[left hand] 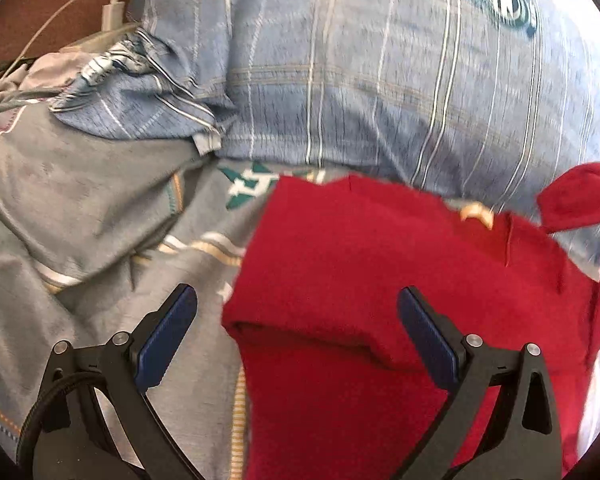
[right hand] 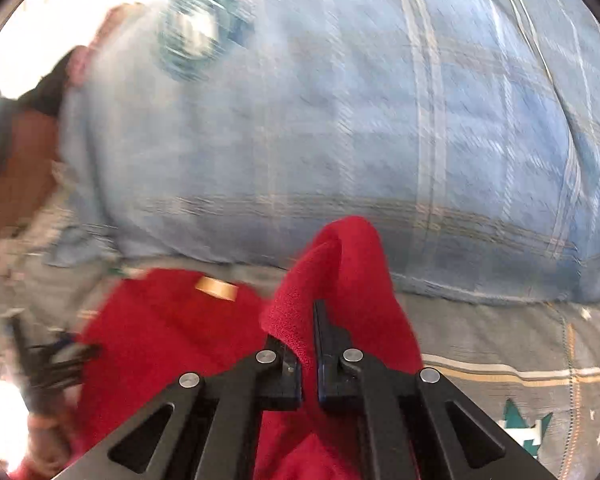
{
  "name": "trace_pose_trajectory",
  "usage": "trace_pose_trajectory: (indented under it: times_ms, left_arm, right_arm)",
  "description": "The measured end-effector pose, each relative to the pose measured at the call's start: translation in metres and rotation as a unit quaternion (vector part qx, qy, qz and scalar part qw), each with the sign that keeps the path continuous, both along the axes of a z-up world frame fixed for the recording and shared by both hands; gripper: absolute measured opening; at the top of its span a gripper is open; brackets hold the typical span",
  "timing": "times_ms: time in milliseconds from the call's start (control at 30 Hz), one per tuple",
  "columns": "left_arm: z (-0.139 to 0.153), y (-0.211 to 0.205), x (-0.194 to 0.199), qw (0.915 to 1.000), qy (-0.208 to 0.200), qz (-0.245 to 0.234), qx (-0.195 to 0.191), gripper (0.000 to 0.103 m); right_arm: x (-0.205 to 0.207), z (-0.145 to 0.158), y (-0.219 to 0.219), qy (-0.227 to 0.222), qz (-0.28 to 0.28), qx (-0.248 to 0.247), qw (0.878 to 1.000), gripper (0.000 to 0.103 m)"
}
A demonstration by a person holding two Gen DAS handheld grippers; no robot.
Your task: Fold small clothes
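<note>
Right claw [right hand: 309,334] clenched on red garment [right hand: 172,320] fold; left claw [left hand: 296,320] released, straddling its edge

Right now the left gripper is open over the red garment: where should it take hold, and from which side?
Best guess: the folded near-left edge of the red garment. That rolled edge stands thick above the grey bedsheet, so one finger can slip under it. The left gripper, jaws wide open, already straddles it, so come straight down and forward. The right gripper is shut on the raised corner.
</note>
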State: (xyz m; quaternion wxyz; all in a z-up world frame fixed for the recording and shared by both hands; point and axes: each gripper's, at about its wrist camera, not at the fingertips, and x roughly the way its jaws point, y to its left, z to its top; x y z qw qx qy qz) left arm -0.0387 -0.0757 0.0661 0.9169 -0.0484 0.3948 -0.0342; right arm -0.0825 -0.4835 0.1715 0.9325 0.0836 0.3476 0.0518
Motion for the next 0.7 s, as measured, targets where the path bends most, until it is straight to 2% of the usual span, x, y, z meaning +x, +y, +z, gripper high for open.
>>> trace_pose_trajectory:
  times_ms: [133,233,300,333,400,467,533,700]
  left_arm:
    - [0.008,0.015,-0.001,0.9997,-0.016,0.013,-0.010,0.101]
    - [0.013,0.027,0.000,0.9992,-0.021,0.025,-0.022,0.101]
    - [0.014,0.036,0.001,0.9985,-0.024,0.033,-0.037,0.101]
    - [0.014,0.039,0.001,0.9982,-0.024,0.036,-0.042,0.101]
    - [0.013,0.042,0.003,0.9981,-0.017,0.038,-0.045,0.101]
    - [0.011,0.044,0.005,0.9978,-0.013,0.037,-0.054,0.101]
    - [0.012,0.044,0.005,0.9978,-0.012,0.032,-0.057,0.101]
    - [0.014,0.041,0.004,0.9973,-0.014,0.014,-0.070,0.101]
  right_arm:
    - [-0.026,0.031,0.041,-0.023,0.083,0.066,0.994,0.004]
    - [-0.029,0.038,0.082,-0.005,0.173,0.110,0.979,0.004]
    - [-0.021,0.031,0.108,0.015,0.207,0.111,0.972,0.004]
    - [-0.013,0.023,0.120,0.026,0.203,0.099,0.974,0.004]
    - [0.009,0.001,0.145,0.056,0.179,0.062,0.980,0.012]
    - [0.034,-0.022,0.151,0.095,0.143,0.033,0.985,0.046]
    - [0.044,-0.037,0.143,0.096,0.083,0.006,0.992,0.047]
    - [0.025,-0.031,0.117,0.076,0.045,0.013,0.996,0.048]
